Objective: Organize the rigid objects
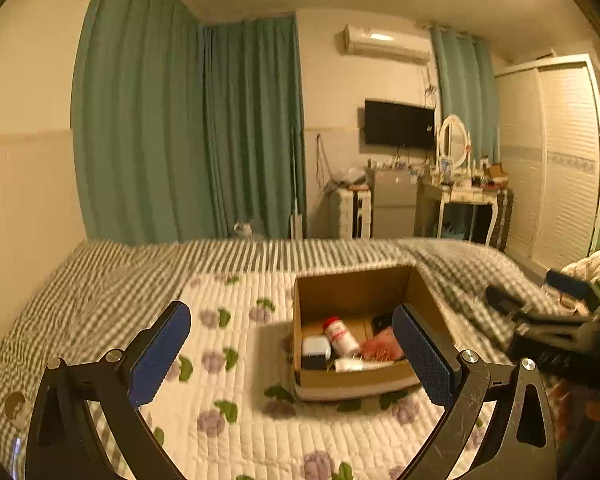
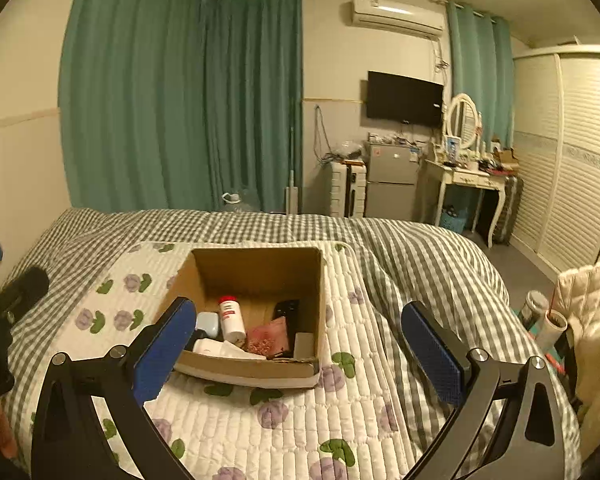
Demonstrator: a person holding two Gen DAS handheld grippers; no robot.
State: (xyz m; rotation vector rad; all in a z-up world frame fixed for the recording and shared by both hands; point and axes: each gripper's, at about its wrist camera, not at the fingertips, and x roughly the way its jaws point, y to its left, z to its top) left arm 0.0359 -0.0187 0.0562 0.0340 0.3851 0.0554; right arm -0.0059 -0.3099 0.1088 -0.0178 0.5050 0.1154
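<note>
Blue-padded fingers stand spread wide on both tools: the left gripper point(image 1: 296, 354) and the right gripper point(image 2: 300, 344) each hang empty above the quilted mat point(image 2: 260, 432), gripping nothing. Just beyond them a cardboard box point(image 2: 256, 370) sits on that mat, on the bed point(image 2: 420, 248). Inside lie a white bottle with a red cap point(image 2: 231, 318), a pale blue case point(image 2: 207, 323), a white tube point(image 2: 220, 348), a pink pouch point(image 2: 270, 336) and a dark remote point(image 2: 286, 312), all loosely jumbled and touching. Judging by the task, the next pick is best made from above, one thing at a time: spread the pads across the bottle's narrow width, close firmly, and lift straight up so neighbours stay put. Farther off hang green curtains point(image 2: 180, 100).
</note>
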